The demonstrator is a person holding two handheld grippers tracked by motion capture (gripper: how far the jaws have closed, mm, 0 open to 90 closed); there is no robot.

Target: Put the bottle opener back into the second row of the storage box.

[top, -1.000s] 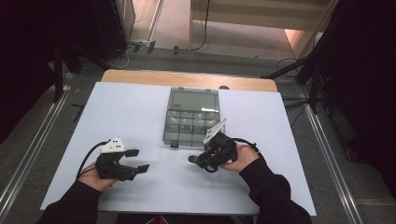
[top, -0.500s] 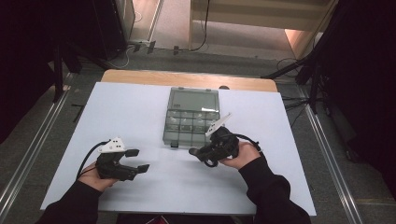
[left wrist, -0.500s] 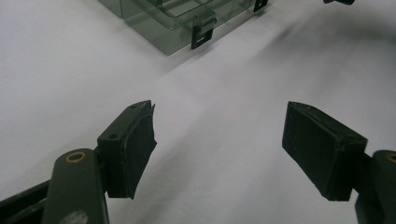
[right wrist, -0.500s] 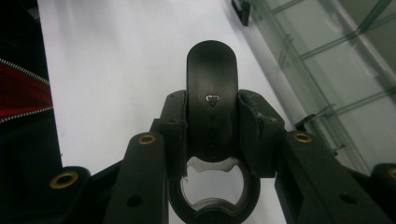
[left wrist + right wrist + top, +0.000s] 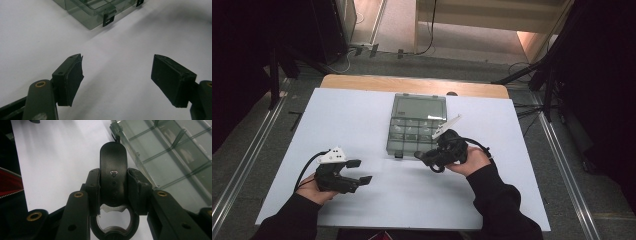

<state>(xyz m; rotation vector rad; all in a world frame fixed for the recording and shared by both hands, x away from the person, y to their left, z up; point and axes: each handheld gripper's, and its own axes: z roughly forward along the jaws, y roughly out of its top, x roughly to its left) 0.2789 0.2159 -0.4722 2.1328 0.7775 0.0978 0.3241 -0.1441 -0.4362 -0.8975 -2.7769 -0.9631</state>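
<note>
Between the jaws of the right gripper [image 5: 113, 185], which are closed tight, sits a black bottle opener [image 5: 113, 170], held just beside the front edge of the clear compartment box [image 5: 416, 125]. The left gripper [image 5: 117, 80] has its jaws wide apart with nothing between them, low over the white table [image 5: 352, 115], well apart from the box.

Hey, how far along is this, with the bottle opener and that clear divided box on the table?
Done: the right gripper has the black bottle opener clamped between its jaws. In hand: it holds the opener beside the near edge of the clear compartment box, whose lid stands open. Left: the opener is not yet in a compartment, if that is the aim. The left gripper rests open, holding nothing.
</note>
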